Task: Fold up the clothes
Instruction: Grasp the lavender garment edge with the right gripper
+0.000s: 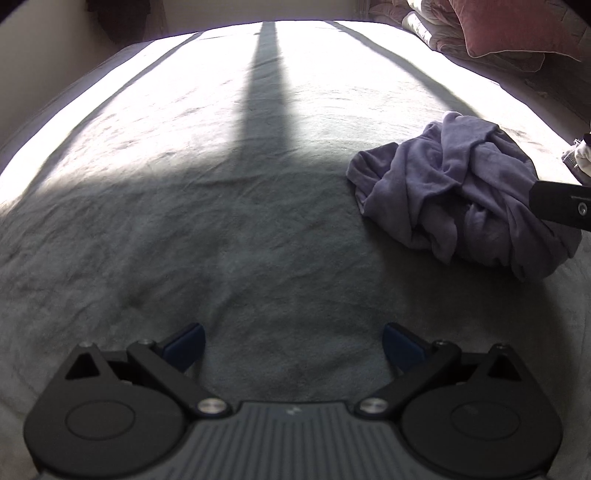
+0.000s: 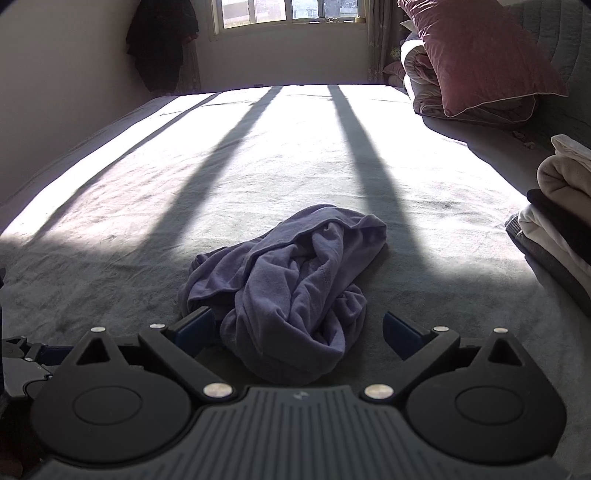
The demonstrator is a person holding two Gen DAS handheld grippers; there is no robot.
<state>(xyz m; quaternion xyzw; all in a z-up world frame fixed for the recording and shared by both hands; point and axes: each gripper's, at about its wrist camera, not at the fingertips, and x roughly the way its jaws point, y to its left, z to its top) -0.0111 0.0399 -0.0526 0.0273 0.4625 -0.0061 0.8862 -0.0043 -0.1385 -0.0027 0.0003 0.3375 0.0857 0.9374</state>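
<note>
Nearest the right wrist camera, the right gripper [image 2: 299,332] has its jaws spread wide, straddling the near end of the crumpled purple garment [image 2: 288,280], probably lining up a first pinch; nothing is held. Left gripper [image 1: 293,345] is also spread wide and empty, hovering over bare grey bedspread [image 1: 184,240], with the garment well off to its right, likely waiting for an edge to be exposed. Garment sits bunched mid-bed, not spread, so folding hasn't started and it needs flattening first. At the right edge, a stack of folded clothes [image 2: 561,206] looks like the finished pile. Farther back, sunlit stripes, a pink pillow [image 2: 476,55] on bedding, and a window [image 2: 288,11].
</note>
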